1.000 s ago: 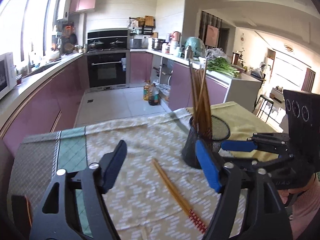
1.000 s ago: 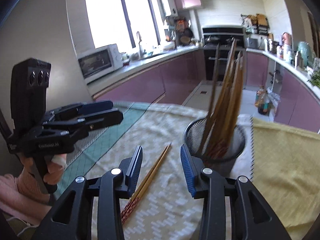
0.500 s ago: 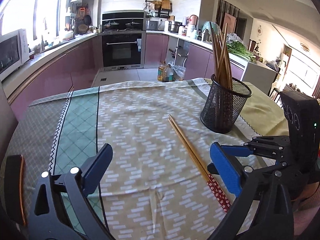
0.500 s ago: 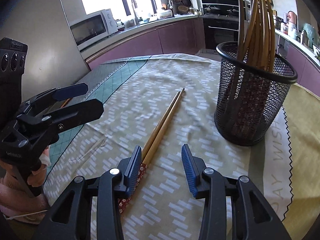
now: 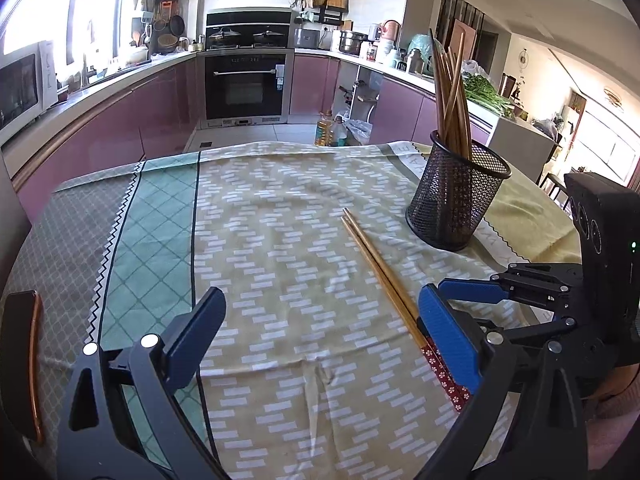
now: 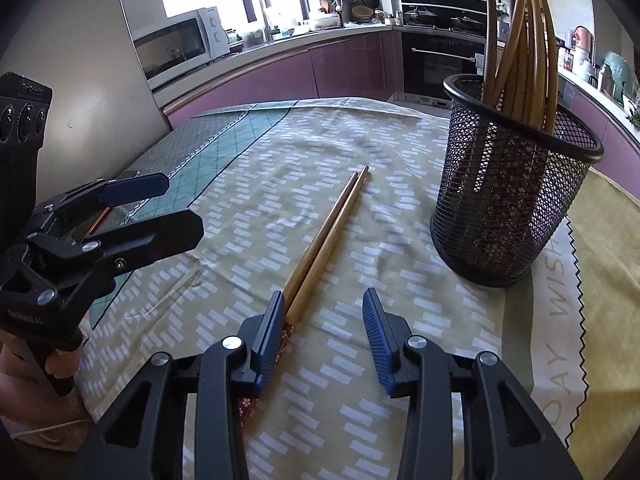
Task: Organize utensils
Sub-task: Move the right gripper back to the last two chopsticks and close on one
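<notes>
Chopsticks [image 5: 378,270], one loose pair, lie side by side flat on the patterned cloth [image 5: 280,240] covering the desk [image 5: 24,240], tips pointing twd the far edge, red flower-print handle ends nearest the camera. Black mesh holder [image 5: 456,196] stands upright just right of the pair's tips, apart from them, w/ a bundle of wooden chopsticks [image 5: 450,92] leaning out the top; it sits partly on the cloth's wavy-edged border, beside a yellow cloth [image 5: 524,216]. Left gripper [image 5: 320,332]: jaws wide, just been opening, nothing between the pads but bare cloth; the loose pair's handle ends pass under its right blue pad [image 5: 448,340] in that view, contact can't tell. Right gripper [image 6: 324,332]: jaws at a narrow-to-mid gap, nothing clamped; its left pad [image 6: 270,336] sits right at the pair's handle end, the sticks running out from beside/under that pad rather than centred in the gap. Can't tell if that pad touches them. In the right wrist view the left gripper [image 6: 172,208] shows at the left edge, held by a hand [image 6: 60,364], over the green-checked strip [image 6: 224,148]. Dark phone-like slab w/ orange rim [image 5: 24,360] lies on the cloth's grey edge at far left. Bkgd: kitchen w/ purple cabinets [image 5: 132,116], oven [image 5: 246,84], microwave [image 6: 176,46].
</notes>
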The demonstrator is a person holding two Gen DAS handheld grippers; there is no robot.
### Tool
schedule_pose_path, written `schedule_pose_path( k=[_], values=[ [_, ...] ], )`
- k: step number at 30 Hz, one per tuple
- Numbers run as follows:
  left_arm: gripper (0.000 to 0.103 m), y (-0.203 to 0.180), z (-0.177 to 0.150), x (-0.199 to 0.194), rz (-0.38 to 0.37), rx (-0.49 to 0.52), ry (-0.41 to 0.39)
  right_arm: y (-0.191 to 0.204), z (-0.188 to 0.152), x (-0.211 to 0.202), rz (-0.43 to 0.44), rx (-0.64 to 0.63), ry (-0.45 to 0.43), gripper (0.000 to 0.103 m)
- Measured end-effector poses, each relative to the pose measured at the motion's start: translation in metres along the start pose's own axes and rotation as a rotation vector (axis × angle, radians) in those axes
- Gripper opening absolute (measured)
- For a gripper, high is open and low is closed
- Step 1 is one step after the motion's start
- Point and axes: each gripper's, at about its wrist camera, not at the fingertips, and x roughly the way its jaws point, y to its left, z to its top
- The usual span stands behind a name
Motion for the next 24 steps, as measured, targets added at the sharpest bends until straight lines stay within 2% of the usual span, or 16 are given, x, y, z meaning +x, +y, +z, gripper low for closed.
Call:
schedule_pose_path(
  k=[24],
  values=[
    [0.085, -0.010, -0.002, 0.025, -0.012, 0.045, 0.077, -0.013, -0.003, -0.004, 0.034, 0.063, 0.015, 0.031]
  ],
)
